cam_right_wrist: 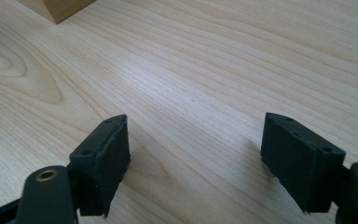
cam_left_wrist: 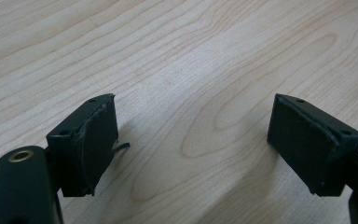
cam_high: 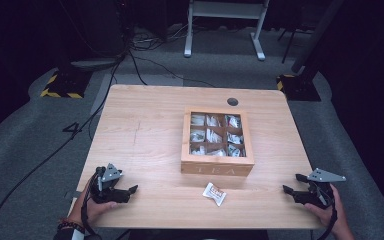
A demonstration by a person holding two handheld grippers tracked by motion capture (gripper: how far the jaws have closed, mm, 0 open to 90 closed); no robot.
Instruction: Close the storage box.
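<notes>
White packet (cam_high: 214, 193) between hand-held grippers; well apart from both

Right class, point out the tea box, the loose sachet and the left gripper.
tea box (cam_high: 217, 170), high view, front wall.
loose sachet (cam_high: 214, 193), high view, wrapper middle.
left gripper (cam_high: 132, 189), high view, between its fingertips.

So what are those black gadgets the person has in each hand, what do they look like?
Each is a black hand-held tool ending in two flat, blocky black jaws with small screw holes. The left gripper and the right gripper each carry a grey three-cornered plate on top. A black cable loops from the left one, and brass-coloured pivots show near the jaws. The person wears a dark band on the left wrist.
</notes>
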